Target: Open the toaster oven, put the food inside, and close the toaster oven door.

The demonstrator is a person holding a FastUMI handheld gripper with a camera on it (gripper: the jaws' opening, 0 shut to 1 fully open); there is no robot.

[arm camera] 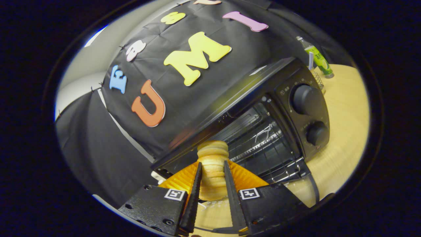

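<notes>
So the gripper [213,176] is clamping a pale, ridged bread roll [213,164], stacked-looking like a little croissant, with both fingers pressing on its sides. The roll is hanging just in front of the open mouth of the black metal toaster oven [263,108], roughly level with the wire rack [263,144] inside.

My take on doing this step well: the whole view is tilting, so I'd be levelling the gripper out before pushing in, then sliding the roll forward over the rack, keeping it low enough to clear the top edge of the opening. Bread is soft and squashy, so a gentle hold is plenty, and I'd only be letting go once it's sitting on the wires, far enough back that the door can swing shut.

Materials: the oven is matte black with two round knobs [306,98] on its right panel. The rack is thin shiny chrome bars, so the roll could be wobbling in the gaps. There's an orange corrugated plate [245,177] just behind the fingers, ribbed like a paper plate. Everything is sitting on a light wooden table [345,131], and a green bottle [317,57] is standing far right, beyond the oven.
</notes>
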